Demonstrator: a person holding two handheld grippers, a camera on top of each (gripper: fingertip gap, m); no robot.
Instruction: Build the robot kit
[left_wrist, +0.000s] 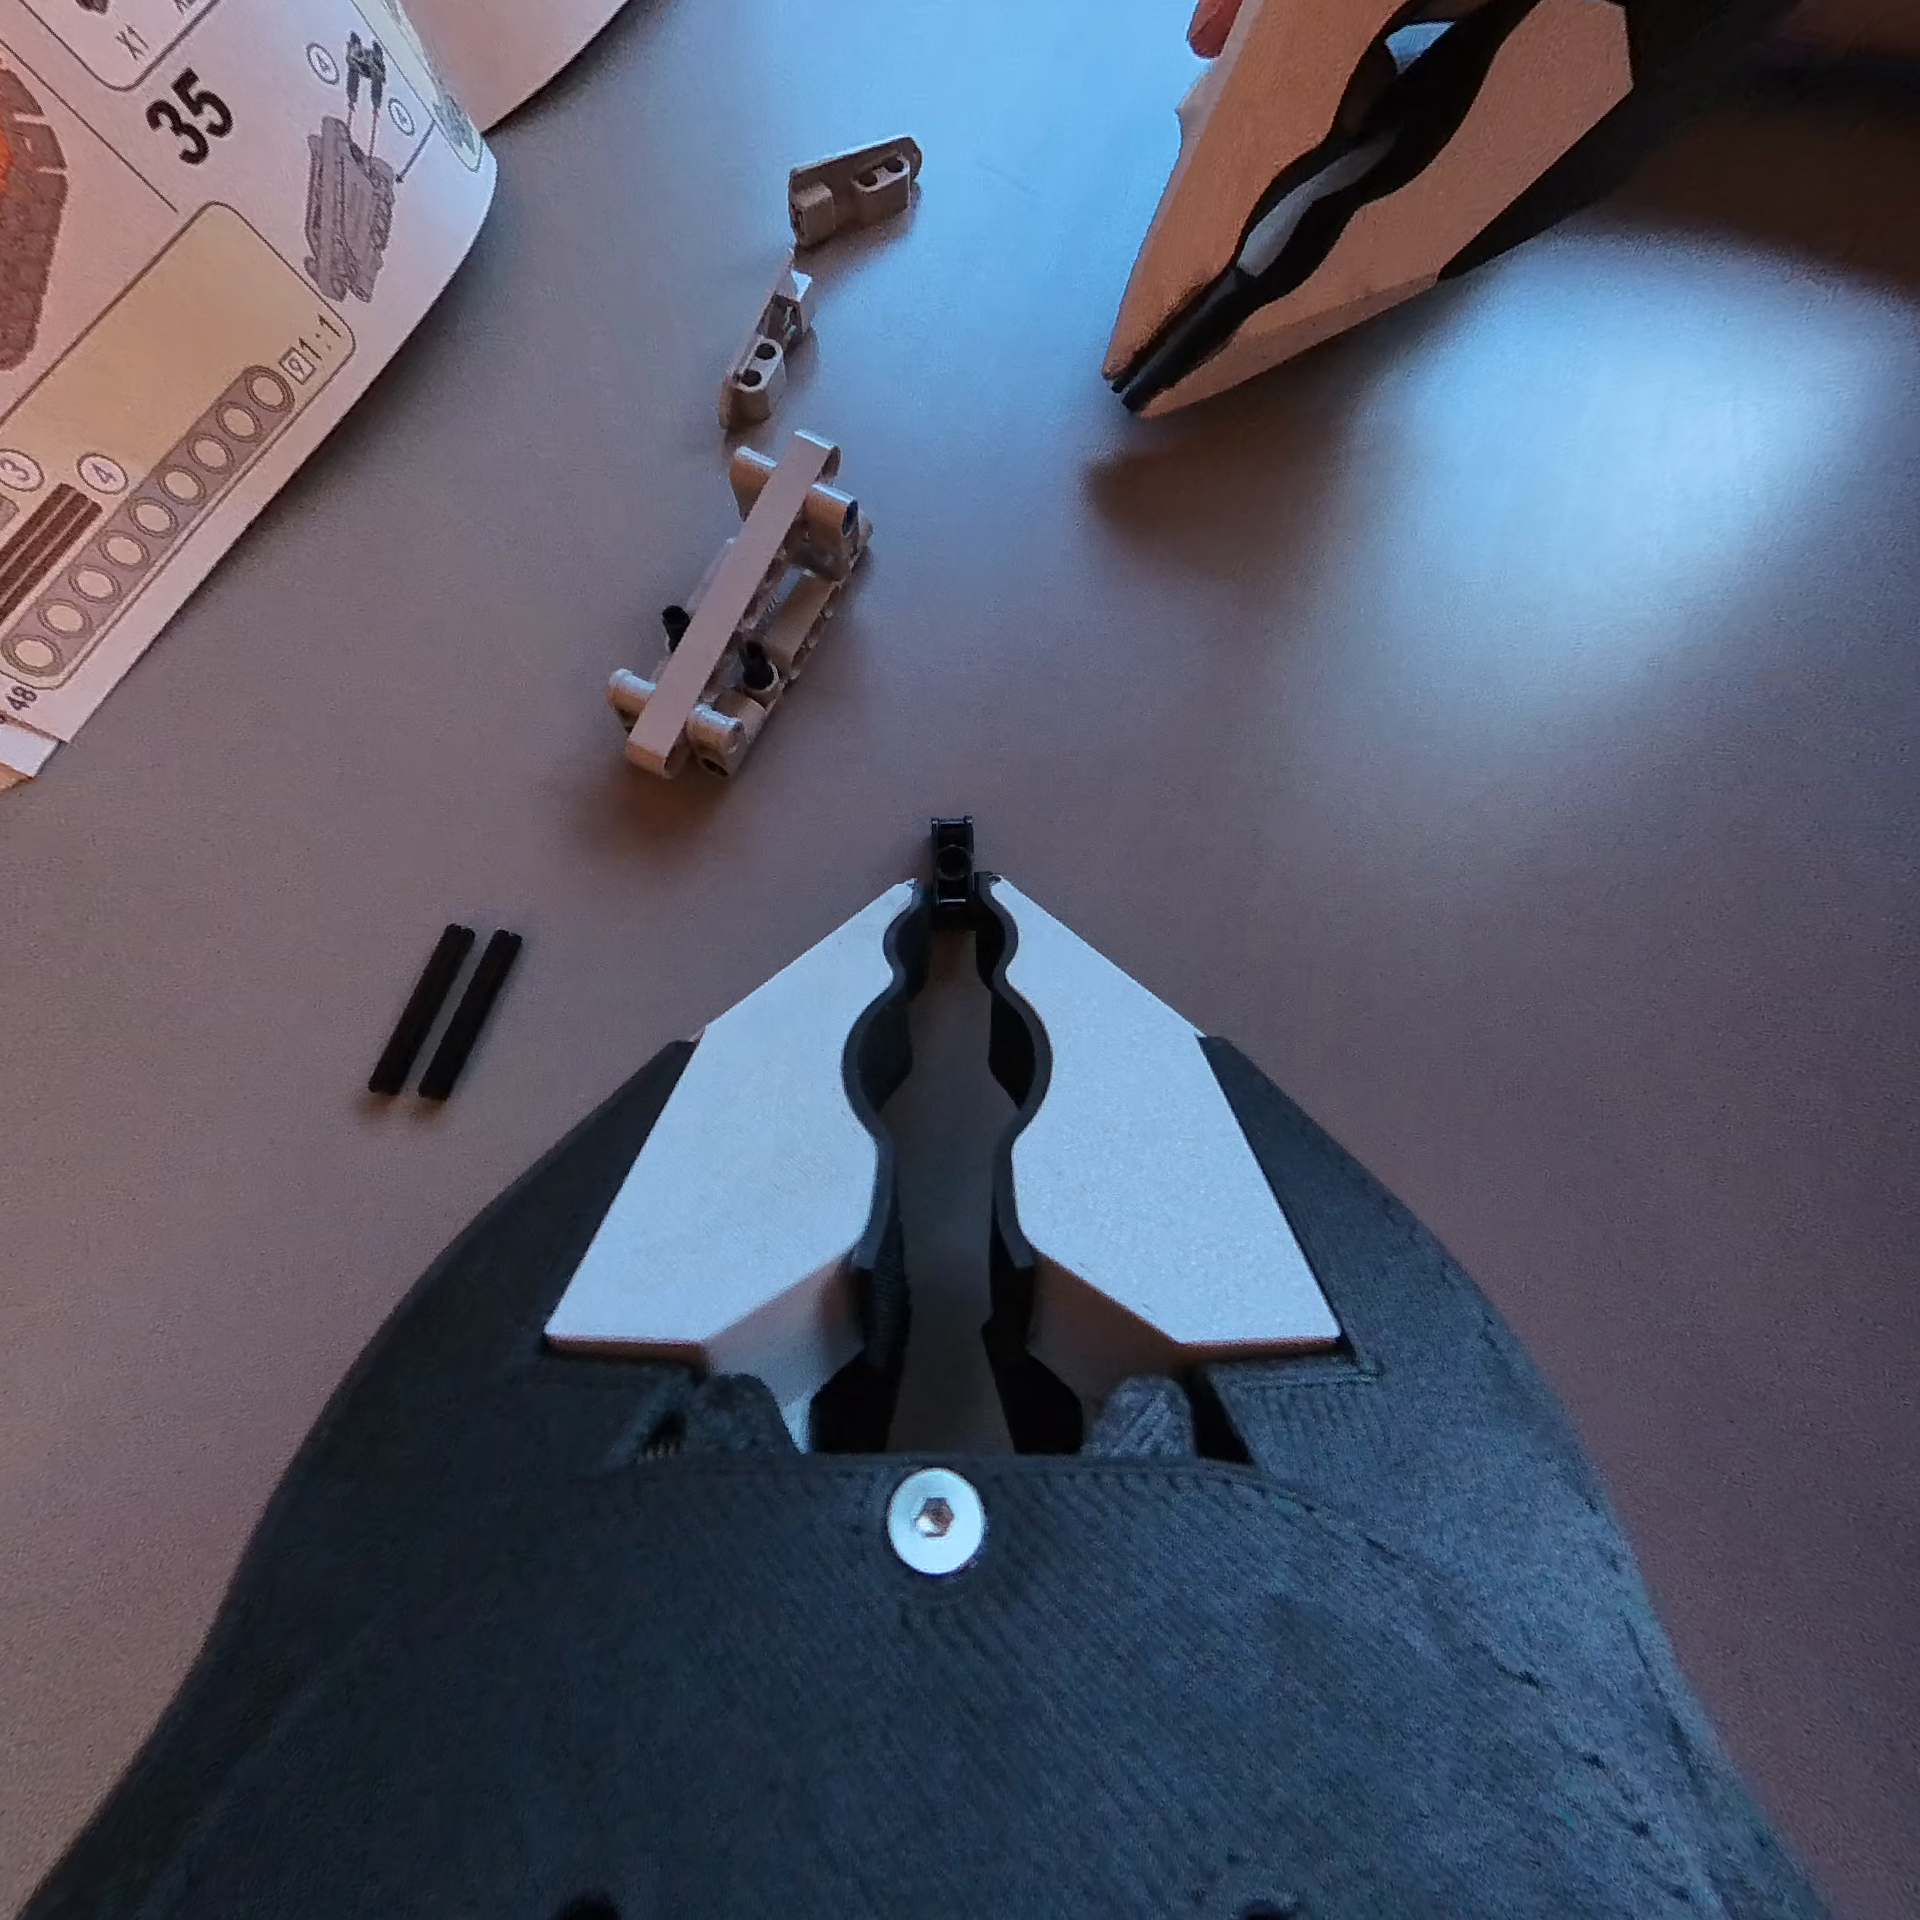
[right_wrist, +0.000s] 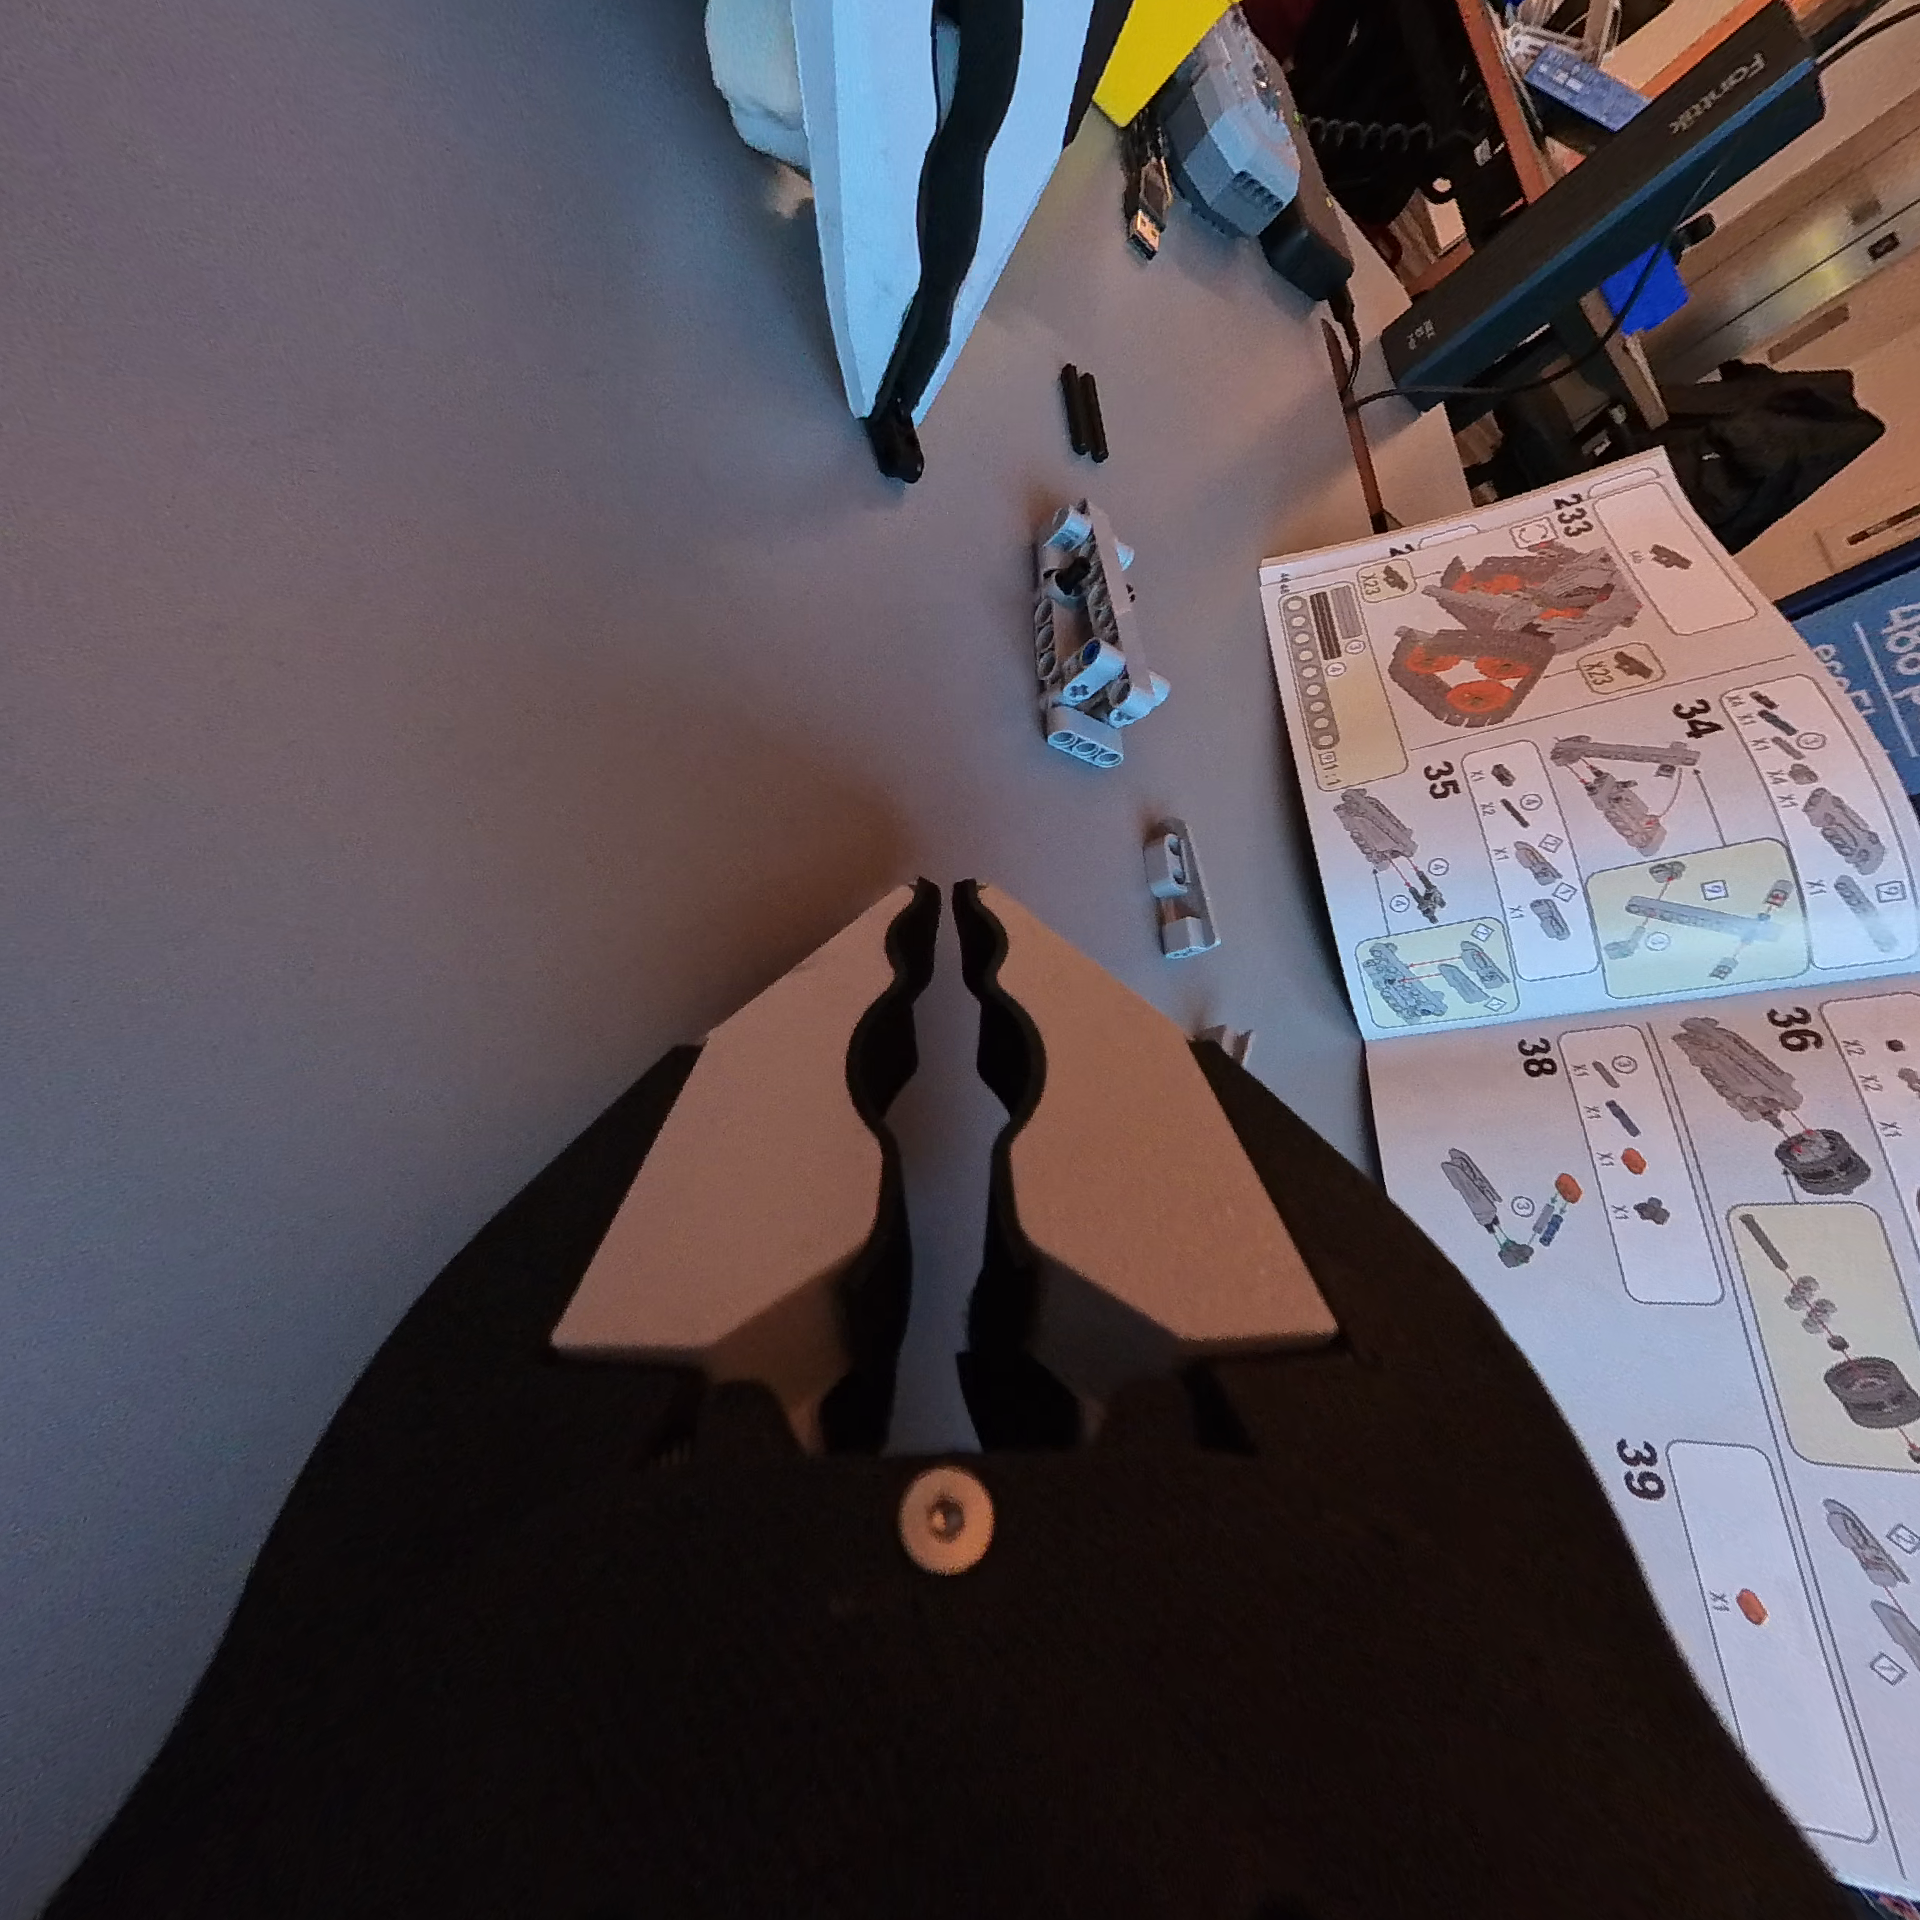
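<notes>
My left gripper (left_wrist: 951, 885) is shut on a small black connector (left_wrist: 951, 854) that sticks out past its tips, low over the brown table (left_wrist: 1351, 935). It also shows in the right wrist view (right_wrist: 896, 442) with the black piece at its tip. My right gripper (right_wrist: 948, 888) is shut and empty, its tips just above the table; it also shows in the left wrist view (left_wrist: 1132, 390). A grey beam assembly (left_wrist: 743, 613) (right_wrist: 1091, 634) lies between the two grippers. Two black axles (left_wrist: 447, 1013) (right_wrist: 1083, 412) lie side by side near the left gripper.
Two small grey pieces (left_wrist: 769, 353) (left_wrist: 857, 187) lie beyond the assembly; one (right_wrist: 1179, 888) is just right of my right gripper. An open instruction booklet (left_wrist: 208, 312) (right_wrist: 1610, 831) lies at the table's side. A grey hub brick (right_wrist: 1231, 156), cables and a black device (right_wrist: 1610, 208) lie beyond. About 12 centimeters separates my left fingertips from my right.
</notes>
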